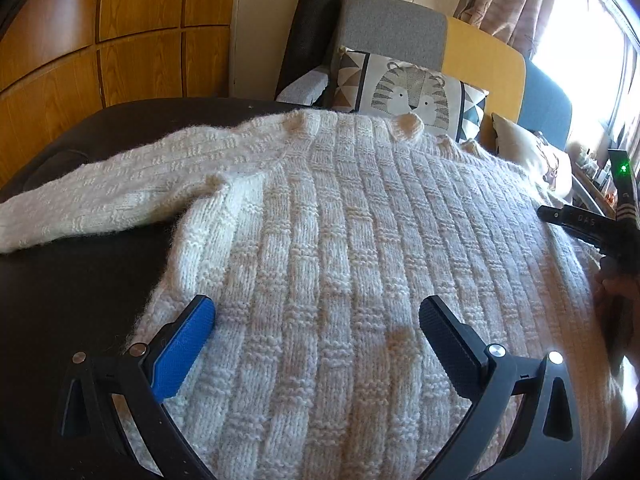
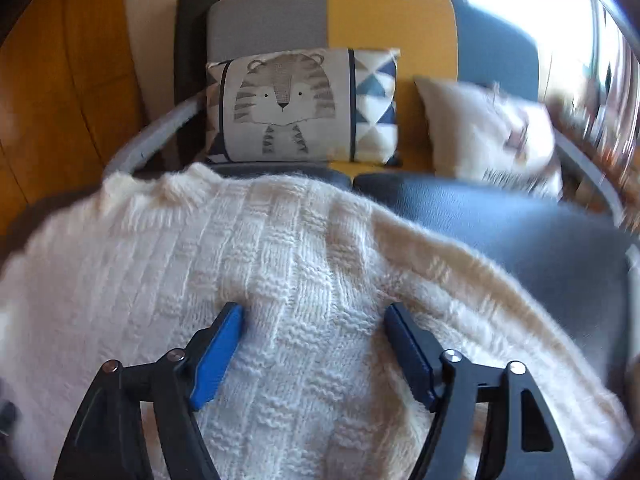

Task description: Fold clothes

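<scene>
The sweater (image 1: 340,240) runs lengthwise ahead of both grippers, and its one spread sleeve (image 1: 100,196) lies far left of the left gripper (image 1: 316,320) — the nearer one. The right gripper (image 2: 314,320) hangs over the opposite edge. Both jaws are wide, holding nothing.

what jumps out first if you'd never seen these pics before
A cream chunky-knit sweater spreads across the dark surface, one sleeve stretched left. Behind it a tiger-print cushion leans on a grey, yellow and blue sofa. Both grippers, left and right, hover open above the knit.
</scene>
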Demonstrator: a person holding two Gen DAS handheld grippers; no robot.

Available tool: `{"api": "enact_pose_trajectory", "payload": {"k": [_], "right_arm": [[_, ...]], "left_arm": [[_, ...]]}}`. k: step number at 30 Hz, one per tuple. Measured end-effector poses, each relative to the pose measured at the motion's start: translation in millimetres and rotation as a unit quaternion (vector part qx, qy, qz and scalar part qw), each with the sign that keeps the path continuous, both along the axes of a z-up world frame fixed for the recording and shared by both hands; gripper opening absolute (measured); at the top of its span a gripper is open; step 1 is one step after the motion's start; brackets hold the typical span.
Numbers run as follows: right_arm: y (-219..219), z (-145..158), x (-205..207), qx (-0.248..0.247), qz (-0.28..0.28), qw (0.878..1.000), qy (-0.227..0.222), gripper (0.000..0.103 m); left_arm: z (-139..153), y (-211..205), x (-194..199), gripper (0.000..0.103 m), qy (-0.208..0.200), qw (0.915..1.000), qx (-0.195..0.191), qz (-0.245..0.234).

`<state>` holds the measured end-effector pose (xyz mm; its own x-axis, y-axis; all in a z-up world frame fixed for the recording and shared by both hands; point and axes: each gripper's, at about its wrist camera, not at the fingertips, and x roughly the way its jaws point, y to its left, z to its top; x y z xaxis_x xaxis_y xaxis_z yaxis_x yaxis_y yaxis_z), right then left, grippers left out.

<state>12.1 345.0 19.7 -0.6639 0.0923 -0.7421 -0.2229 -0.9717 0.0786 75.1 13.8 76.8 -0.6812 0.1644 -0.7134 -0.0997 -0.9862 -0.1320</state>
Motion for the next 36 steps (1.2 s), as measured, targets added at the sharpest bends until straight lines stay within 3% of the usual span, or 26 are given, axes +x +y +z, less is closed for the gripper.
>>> {"api": "enact_pose_trajectory", "payload": {"k": [5, 8, 11, 14, 15, 16, 19, 21, 29, 34, 36], "right_arm": [[-9, 12, 28, -0.015, 0.023, 1.000, -0.006, 0.074], [-7, 22, 66, -0.039, 0.033, 0.999, 0.018, 0.074], [17, 33, 106, -0.051, 0.002, 0.998, 0.045, 0.071], [56, 36, 136, -0.069, -0.061, 0.995, 0.042, 0.044], [69, 36, 145, -0.072, -0.080, 0.993, 0.043, 0.030], [82, 35, 152, -0.065, -0.100, 0.992, 0.038, 0.028], [111, 18, 160, -0.065, -0.120, 0.991, -0.004, 0.031], [127, 17, 176, -0.119, -0.128, 0.984, 0.018, 0.031], [146, 30, 268, -0.186, -0.204, 0.959, 0.061, 0.037], [132, 41, 263, -0.192, -0.166, 0.964, 0.078, 0.037], [108, 48, 240, -0.164, -0.127, 0.976, 0.070, 0.037]], "left_arm": [[-1, 1, -1, 0.103, -0.001, 1.0000, -0.003, -0.001], [-1, 2, -2, 0.103, -0.002, 1.0000, -0.005, -0.002], [-2, 2, -3, 0.103, -0.002, 1.0000, -0.005, -0.003], [-2, 2, -3, 0.103, -0.002, 1.0000, -0.006, -0.003], [-2, 3, -3, 0.103, -0.002, 1.0000, -0.006, -0.003], [-3, 3, -4, 0.103, -0.002, 1.0000, -0.007, -0.004], [-3, 3, -4, 0.103, -0.003, 1.0000, -0.008, -0.004], [-3, 3, -4, 0.103, -0.003, 1.0000, -0.008, -0.004], [-4, 5, -6, 0.103, -0.006, 0.9999, -0.015, -0.006], [-5, 8, -7, 0.103, -0.011, 0.9996, -0.025, -0.011], [-5, 8, -6, 0.103, -0.011, 0.9995, -0.026, -0.011]]}}
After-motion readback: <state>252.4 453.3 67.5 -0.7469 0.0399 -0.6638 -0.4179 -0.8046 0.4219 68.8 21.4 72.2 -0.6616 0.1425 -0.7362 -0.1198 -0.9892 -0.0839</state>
